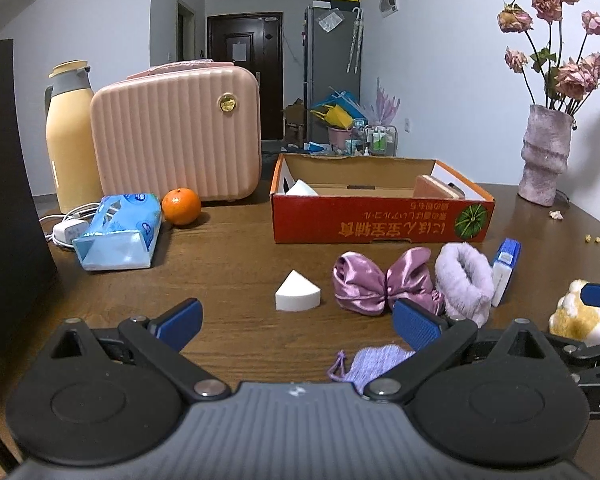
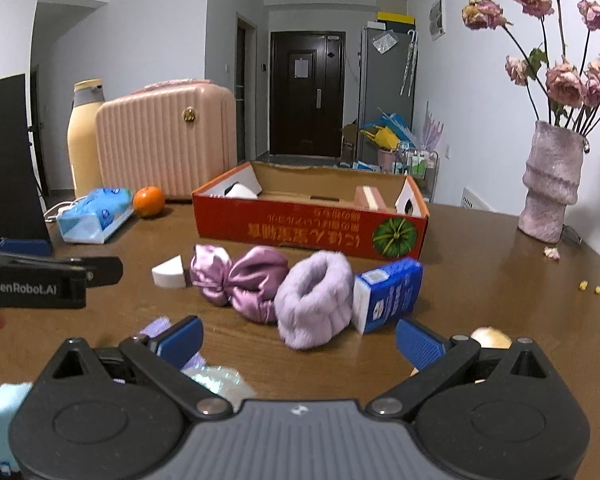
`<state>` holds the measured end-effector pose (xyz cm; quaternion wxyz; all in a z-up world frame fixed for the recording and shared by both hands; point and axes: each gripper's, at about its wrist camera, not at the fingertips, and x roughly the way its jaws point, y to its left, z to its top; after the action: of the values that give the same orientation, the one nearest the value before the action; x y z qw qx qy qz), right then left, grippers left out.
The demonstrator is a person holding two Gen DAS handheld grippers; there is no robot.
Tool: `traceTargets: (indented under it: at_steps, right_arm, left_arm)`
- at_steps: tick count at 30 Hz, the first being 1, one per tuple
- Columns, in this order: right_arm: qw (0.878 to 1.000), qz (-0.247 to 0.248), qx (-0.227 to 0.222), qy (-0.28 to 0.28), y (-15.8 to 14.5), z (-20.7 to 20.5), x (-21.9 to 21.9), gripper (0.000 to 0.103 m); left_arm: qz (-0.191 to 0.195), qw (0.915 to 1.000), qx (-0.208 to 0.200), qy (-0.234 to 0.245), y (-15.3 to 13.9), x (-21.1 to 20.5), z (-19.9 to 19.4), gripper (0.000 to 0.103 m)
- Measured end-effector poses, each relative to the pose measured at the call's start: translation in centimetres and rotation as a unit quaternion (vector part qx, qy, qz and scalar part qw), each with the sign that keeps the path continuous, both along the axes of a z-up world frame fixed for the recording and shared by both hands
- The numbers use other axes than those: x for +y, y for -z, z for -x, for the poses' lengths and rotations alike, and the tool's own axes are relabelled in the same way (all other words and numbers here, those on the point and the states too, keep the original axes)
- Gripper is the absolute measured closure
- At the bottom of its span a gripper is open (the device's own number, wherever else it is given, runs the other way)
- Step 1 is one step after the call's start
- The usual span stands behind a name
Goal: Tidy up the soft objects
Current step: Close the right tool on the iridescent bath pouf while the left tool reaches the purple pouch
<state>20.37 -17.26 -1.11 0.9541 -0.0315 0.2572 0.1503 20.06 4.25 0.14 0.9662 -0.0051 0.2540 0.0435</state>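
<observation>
Both tools stand wide open with nothing between their blue pads. The left tool (image 1: 296, 320) fills the bottom of its own view, low over the brown bench (image 1: 228, 256); the right tool (image 2: 300, 338) does the same in its view.

The soft things lie in a row across the middle of the frames, in front of the red cardboard box (image 2: 312, 228). From left to right in the right wrist view: a white wedge sponge (image 2: 168, 272), a pink satin bow (image 2: 240, 280) touching it, a fluffy lilac band (image 2: 314, 300) touching the bow, and a blue and white pack (image 2: 388, 294) leaning against the band. A knitted lilac piece (image 1: 374, 362) lies at the lower centre of the left wrist view, just ahead of the left tool. A yellow and white plush toy (image 1: 580, 316) sits at the right edge there.

Inside the box, a white item rests at the left end and a pink block (image 2: 370, 198) at the right. At the upper left stand a pink case (image 1: 176, 132), an orange (image 1: 181, 206) and a tissue pack (image 1: 118, 232).
</observation>
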Motion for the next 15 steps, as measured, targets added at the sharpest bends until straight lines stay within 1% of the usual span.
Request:
traceTargets:
  at_steps: [8,15]
  right_arm:
    - [1.0,-0.003,0.021,-0.004,1.9,0.8,0.9,0.0]
    - [0.999,-0.011,0.042,-0.011,3.8,0.3,1.7,0.0]
  left_arm:
    - [-0.001,0.9998,0.012,0.013,1.0,1.2,0.8,0.0]
    - [0.008,0.9994,0.027,0.02,1.6,1.8,0.6,0.0]
